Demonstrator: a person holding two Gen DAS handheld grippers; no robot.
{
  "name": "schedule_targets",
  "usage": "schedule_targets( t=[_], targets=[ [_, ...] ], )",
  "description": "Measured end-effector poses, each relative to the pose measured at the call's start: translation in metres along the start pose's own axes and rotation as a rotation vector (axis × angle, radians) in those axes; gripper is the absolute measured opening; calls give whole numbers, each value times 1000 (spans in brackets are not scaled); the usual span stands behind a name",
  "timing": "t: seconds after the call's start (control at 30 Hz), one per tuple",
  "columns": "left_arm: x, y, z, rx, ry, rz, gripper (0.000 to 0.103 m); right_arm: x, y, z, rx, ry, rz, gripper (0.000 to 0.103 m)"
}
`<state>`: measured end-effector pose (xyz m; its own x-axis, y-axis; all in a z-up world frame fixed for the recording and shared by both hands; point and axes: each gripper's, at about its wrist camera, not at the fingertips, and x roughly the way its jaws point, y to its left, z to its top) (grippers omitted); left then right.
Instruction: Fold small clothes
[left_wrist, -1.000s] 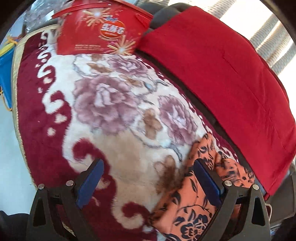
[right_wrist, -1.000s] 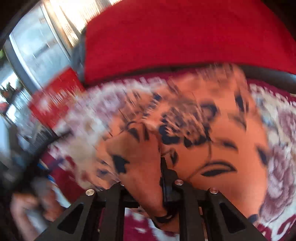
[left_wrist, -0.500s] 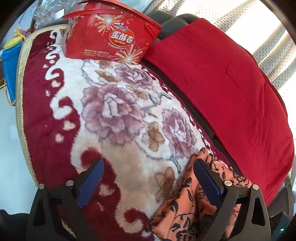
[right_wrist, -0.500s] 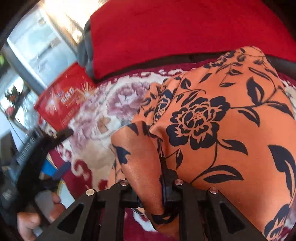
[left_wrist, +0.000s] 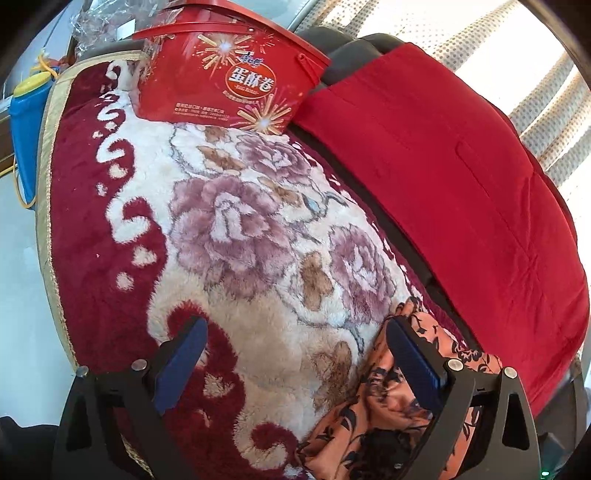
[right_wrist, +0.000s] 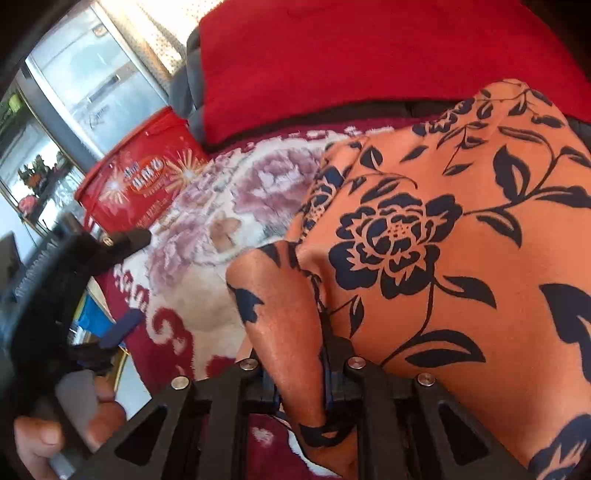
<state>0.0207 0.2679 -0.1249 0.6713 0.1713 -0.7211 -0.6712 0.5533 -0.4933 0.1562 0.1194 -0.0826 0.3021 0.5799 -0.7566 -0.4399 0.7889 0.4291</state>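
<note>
The left gripper (left_wrist: 295, 350) is held with fingers spread wide and nothing between them, poised over the plush floral blanket (left_wrist: 258, 229); its right finger (left_wrist: 410, 354) lies just over the left edge of the orange floral garment (left_wrist: 388, 417). The garment is spread on the near right part of the blanket, in front of the red cushion (left_wrist: 443, 177). The right gripper (right_wrist: 301, 369) is pressed together on a raised fold of the garment (right_wrist: 424, 240), near its left corner. Risks judged from here: the cloth looks thin and slick, so the pinched fold could slide out if it is pulled sideways; the deep pile could drag on the lower layer, leaving a bunched or skewed fold; only one corner is held, so the free edge could sag unevenly unless the left gripper takes it. The left finger might also snag blanket pile together with the cloth. Writing: on the red tin (left_wrist: 225, 74) at the far left, large Chinese characters "蛋酥卷" are read on an oval label among firework graphics; the smaller lines below are too fine to be read.
</note>
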Motion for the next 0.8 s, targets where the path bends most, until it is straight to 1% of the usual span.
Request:
schedule_targets(
  t=[0.07,0.13,0.2,0.27,0.37,0.43,0.5,0.63,0.8],
  targets=[
    [0,3,2,-16,-6,6,98,-16,6,7,-25,-37,5,16],
    [1,5,3,-33,-2,7,98,-32,20,21,-69,-82,10,16],
    [1,3,1,-27,-2,4,98,-35,27,25,-81,-103,12,16],
    [1,-1,0,-11,-5,3,98,-29,21,18,-58,-81,23,16],
    [0,0,0,-10,-10,2,98,-7,3,-4,-36,0,5,16],
    [0,3,1,-16,-9,7,98,0,-5,-4,2,22,30,16],
    [0,5,2,-25,-9,13,98,-1,-6,-1,10,21,42,16],
    [2,4,0,-27,-8,19,98,4,-1,-3,-35,38,26,17],
    [1,1,-2,-13,-14,18,98,-1,-5,-10,-24,41,40,18]
  ],
)
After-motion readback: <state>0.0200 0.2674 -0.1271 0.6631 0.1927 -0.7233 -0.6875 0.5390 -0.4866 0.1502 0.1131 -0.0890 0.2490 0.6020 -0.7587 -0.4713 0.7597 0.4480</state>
